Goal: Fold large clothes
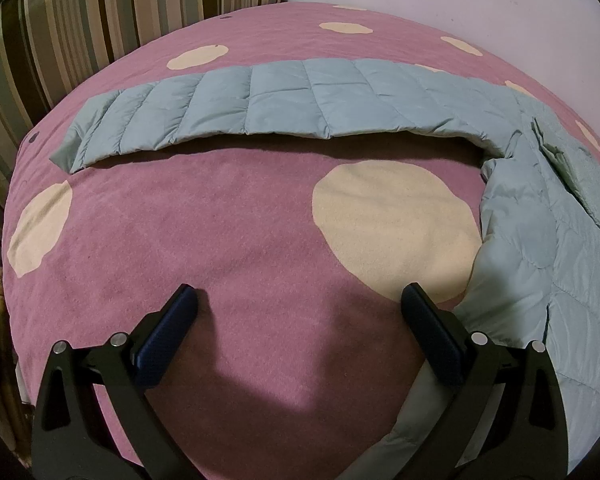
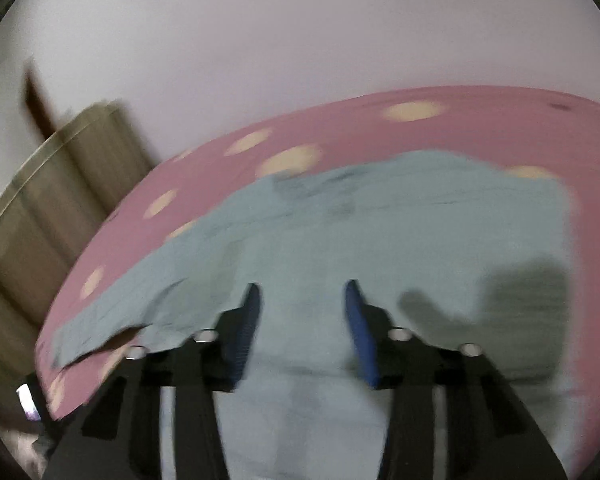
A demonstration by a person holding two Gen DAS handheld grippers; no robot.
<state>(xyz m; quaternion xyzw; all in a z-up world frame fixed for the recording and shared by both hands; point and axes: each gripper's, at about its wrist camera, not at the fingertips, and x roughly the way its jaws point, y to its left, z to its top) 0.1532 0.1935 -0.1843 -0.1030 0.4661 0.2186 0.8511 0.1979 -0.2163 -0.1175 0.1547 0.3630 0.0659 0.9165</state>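
Observation:
A pale blue-green quilted jacket lies on a pink blanket (image 1: 180,240) with cream dots. One long sleeve (image 1: 276,100) stretches flat across the far side, and the jacket's body (image 1: 540,240) runs down the right. My left gripper (image 1: 300,292) hovers over bare blanket, open wide and holding nothing; its right finger (image 1: 424,312) stands beside the jacket's edge. The right wrist view is motion-blurred. There the jacket (image 2: 380,220) spreads under my right gripper (image 2: 303,287), whose blue pads stand apart with only flat fabric below them.
A striped green and brown cushion or curtain (image 1: 80,20) rises beyond the bed's far left. A plain pale wall (image 1: 460,0) backs the bed. In the right wrist view a brownish curtain (image 2: 60,200) hangs at the left, and the bed's edge (image 2: 60,380) drops off near it.

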